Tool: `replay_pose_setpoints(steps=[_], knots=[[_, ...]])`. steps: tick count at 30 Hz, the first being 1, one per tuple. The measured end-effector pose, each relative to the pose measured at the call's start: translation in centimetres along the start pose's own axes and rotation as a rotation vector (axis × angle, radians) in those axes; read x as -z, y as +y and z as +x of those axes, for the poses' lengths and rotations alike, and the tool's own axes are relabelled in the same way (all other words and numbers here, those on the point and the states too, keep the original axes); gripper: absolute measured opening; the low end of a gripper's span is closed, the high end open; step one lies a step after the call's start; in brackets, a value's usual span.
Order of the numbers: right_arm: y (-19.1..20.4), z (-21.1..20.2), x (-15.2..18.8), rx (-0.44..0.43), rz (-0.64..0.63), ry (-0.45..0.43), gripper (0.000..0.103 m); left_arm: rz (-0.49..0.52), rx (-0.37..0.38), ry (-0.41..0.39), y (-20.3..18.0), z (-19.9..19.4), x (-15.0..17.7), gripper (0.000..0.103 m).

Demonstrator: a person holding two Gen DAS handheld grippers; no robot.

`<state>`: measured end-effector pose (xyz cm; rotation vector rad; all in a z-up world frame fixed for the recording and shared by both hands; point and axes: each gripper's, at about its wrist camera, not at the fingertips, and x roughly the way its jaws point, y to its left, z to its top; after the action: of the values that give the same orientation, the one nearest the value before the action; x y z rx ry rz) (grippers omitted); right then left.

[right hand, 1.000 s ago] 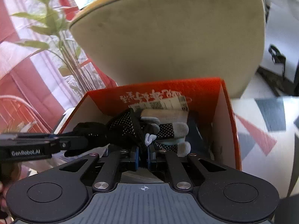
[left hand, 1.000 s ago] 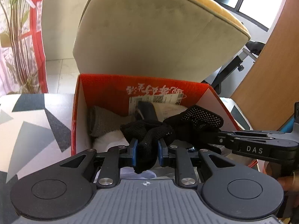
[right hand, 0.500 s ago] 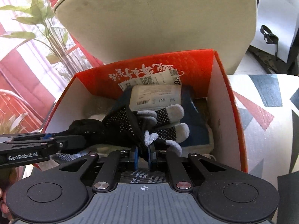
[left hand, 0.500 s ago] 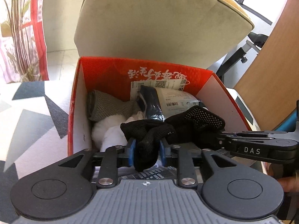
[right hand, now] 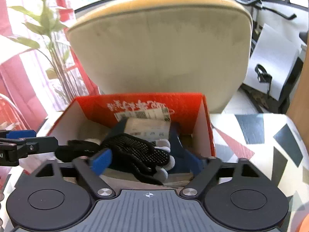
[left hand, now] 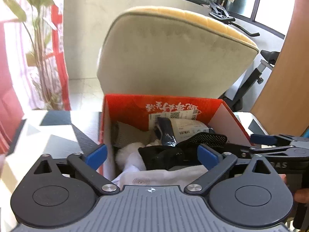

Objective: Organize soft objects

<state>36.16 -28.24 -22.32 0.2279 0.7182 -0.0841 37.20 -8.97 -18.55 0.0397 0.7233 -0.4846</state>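
Both the left gripper [left hand: 152,155] and the right gripper [right hand: 146,160] have just been opening and now stand spread wide, pinching nothing, while the black dotted glove [right hand: 135,148] lies loose between the pads inside the red box [right hand: 207,135], on top of other soft things.

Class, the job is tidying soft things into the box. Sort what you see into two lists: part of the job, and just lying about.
Part of the job:
- red box
- black dotted glove, lying in the box
- white fluffy item
- grey knit item
- left gripper and right gripper, both open

Just lying about:
- beige cushion behind the box
- plant
- patterned tabletop
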Motion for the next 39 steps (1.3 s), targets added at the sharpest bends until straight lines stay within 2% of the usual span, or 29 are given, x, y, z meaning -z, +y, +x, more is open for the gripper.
replay_pose_setpoints(steps=[2,5,10,15,19,23,27,39], knots=[[0.2,-1.0,-0.1,-0.003,-0.005,-0.023,0.103,0.008,-0.004,-0.024,-0.2,-1.1,0.0,0.103],[0.7,-2.7,-0.3,-0.015,-0.024,-0.053,0.103,-0.002,-0.018,-0.050,-0.3,-2.6,-0.1,0.103],[1.4,-5.1,-0.4,0.022,-0.016,-0.086,0.103,-0.026,-0.016,-0.084,-0.4,-4.8,0.1,0.103],[1.5,-7.8,-0.4,-0.005,0.002,-0.112,0.103,0.025,-0.125,-0.129,-1.7,-7.2,0.5,0.103],[2.0,-10.5,-0.3,0.012,-0.018,-0.158,0.103,0.012,-0.117,-0.194,-1.9,-9.8,0.8,0.103],[2.5,-13.3,-0.1,0.035,-0.021,-0.193,0.103,-0.015,-0.142,-0.187,-2.5,-12.5,0.7,0.103],[3.1,-16.6,0.3,0.032,-0.028,-0.223,0.103,0.021,-0.218,-0.217,-3.9,-15.6,1.4,0.103],[6.0,-28.4,3.6,0.088,-0.068,-0.310,0.103,0.008,-0.299,-0.287,-6.6,-26.3,4.8,0.103]])
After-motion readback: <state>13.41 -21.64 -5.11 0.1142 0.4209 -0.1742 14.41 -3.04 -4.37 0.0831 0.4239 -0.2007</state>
